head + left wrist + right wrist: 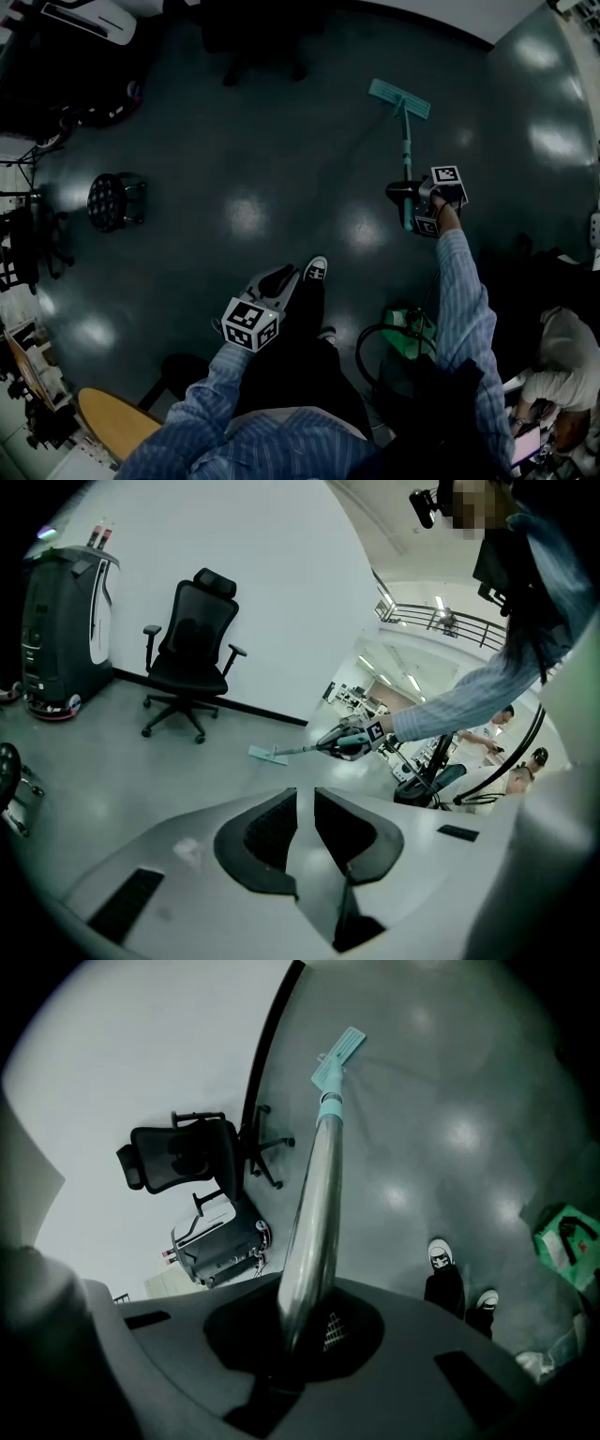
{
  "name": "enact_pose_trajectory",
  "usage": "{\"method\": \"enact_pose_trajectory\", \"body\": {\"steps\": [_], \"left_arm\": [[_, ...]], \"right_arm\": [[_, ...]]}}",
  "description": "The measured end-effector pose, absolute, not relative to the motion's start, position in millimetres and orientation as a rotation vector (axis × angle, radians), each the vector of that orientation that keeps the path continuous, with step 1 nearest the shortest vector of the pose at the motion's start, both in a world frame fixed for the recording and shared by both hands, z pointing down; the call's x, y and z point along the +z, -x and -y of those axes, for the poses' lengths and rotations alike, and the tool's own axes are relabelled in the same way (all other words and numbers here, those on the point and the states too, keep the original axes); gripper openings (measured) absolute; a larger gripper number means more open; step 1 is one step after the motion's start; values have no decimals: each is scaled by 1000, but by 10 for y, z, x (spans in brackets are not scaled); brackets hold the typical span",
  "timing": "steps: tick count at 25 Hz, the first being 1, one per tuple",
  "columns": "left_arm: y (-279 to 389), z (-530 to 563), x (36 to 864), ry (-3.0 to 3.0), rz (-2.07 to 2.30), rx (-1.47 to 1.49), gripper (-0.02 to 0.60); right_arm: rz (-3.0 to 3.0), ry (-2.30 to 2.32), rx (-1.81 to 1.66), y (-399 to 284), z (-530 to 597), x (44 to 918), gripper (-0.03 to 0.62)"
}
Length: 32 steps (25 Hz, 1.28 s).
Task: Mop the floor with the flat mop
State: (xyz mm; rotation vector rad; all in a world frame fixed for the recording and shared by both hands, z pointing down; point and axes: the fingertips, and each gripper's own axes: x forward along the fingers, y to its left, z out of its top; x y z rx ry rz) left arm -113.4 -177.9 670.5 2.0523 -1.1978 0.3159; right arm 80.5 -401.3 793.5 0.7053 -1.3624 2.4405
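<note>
The flat mop has a teal head [399, 98] lying on the dark floor and a metal handle [407, 141] running back to my right gripper [421, 202], which is shut on the mop handle [314, 1204]. In the right gripper view the teal head [339, 1054] lies far along the pole. My left gripper [272, 286] hangs low by my leg, its jaws closed together with nothing between them. The left gripper view shows the mop head [268, 756] on the floor and the right gripper [349, 742] holding the pole.
A black office chair [187, 649] and a black-and-white machine [61, 621] stand by the white wall. A round black object [112, 200] sits at the left, a green bag [408, 333] by my right side. A seated person [562, 361] is at right.
</note>
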Motion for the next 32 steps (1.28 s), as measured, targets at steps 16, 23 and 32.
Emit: {"method": "enact_pose_trajectory", "body": {"steps": [16, 23, 32], "left_arm": [[527, 856, 5721, -2205, 1053, 291, 61], [382, -11, 5532, -2239, 1021, 300, 61], [436, -861, 5393, -2249, 1056, 294, 61]], "right_arm": [[1283, -604, 2492, -866, 1395, 7056, 29], [1256, -569, 2527, -997, -150, 6839, 29], [1213, -509, 2517, -1125, -2099, 6601, 29]]}}
